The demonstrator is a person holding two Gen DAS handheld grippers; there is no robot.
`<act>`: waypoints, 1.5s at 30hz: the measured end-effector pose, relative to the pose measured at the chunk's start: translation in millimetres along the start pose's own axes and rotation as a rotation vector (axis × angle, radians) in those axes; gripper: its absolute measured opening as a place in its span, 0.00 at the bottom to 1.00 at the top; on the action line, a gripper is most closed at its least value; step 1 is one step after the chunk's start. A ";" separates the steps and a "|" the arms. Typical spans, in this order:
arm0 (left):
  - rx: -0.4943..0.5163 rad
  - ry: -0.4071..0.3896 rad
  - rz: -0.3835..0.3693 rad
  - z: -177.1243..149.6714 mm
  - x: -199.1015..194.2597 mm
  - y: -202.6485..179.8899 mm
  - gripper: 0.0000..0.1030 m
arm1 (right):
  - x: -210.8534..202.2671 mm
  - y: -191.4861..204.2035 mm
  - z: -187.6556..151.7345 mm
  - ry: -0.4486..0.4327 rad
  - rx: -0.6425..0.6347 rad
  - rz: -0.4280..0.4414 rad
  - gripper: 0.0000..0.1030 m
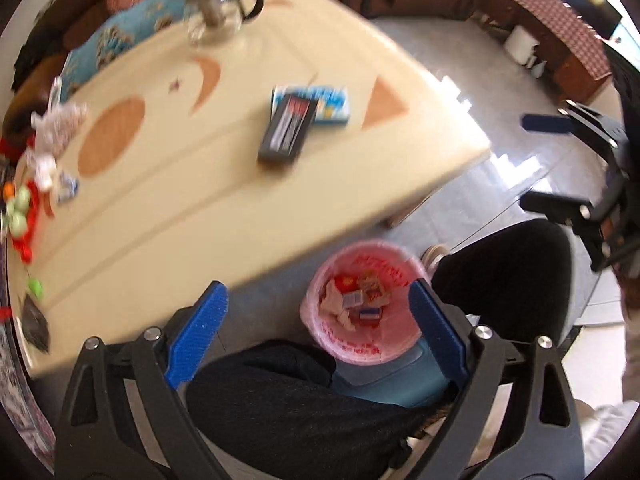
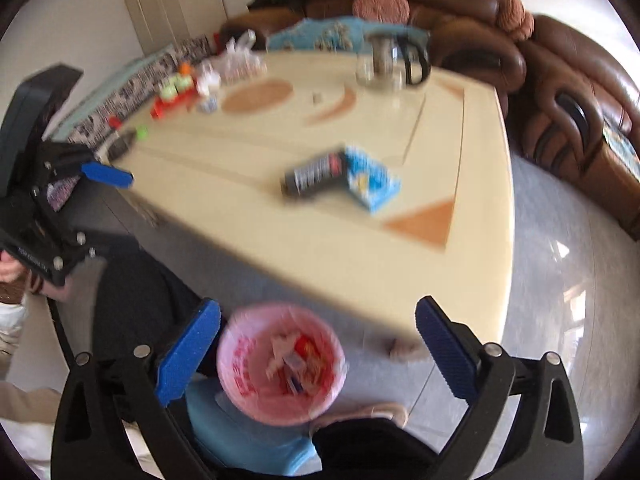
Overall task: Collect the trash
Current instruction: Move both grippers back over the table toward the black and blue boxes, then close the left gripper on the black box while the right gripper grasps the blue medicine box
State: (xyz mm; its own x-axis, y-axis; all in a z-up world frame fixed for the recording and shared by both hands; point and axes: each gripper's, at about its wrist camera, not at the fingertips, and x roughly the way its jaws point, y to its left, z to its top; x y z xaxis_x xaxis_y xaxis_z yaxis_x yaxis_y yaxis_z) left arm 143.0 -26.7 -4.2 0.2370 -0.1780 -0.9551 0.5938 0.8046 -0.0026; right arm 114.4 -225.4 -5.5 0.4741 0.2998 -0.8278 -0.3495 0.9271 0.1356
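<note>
A blue bin lined with a pink bag stands on the floor between the person's knees, holding several wrappers; it also shows in the right wrist view. My left gripper is open and empty above the bin. My right gripper is open and empty above the same bin. On the cream table lie a dark box on a blue-white packet, seen too in the right wrist view. Crumpled wrappers sit at the table's far left.
A glass teapot stands at the table's far side. Red and green items and a dark object lie at the left edge. A brown sofa runs behind and right. The person's dark-trousered legs flank the bin.
</note>
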 end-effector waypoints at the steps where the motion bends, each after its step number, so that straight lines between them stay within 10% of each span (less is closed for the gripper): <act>1: 0.019 -0.003 -0.007 9.1 -11.5 0.1 0.90 | -10.4 -1.6 12.4 -0.020 -0.006 0.016 0.93; 17: 0.090 0.003 0.026 97.7 -28.1 17.5 0.90 | -34.5 -23.3 124.8 -0.103 -0.186 -0.052 0.93; 45: 0.164 0.242 -0.062 141.3 166.8 34.7 0.90 | 167.9 -59.6 131.2 0.214 -0.284 0.007 0.93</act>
State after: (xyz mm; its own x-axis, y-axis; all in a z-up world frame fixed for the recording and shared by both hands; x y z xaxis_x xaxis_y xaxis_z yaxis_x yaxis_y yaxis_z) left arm 311.9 -108.6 -121.7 0.0174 -0.0678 -0.9975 0.7222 0.6909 -0.0343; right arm 320.9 -200.8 -81.2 0.3014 0.2245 -0.9267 -0.5771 0.8166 0.0102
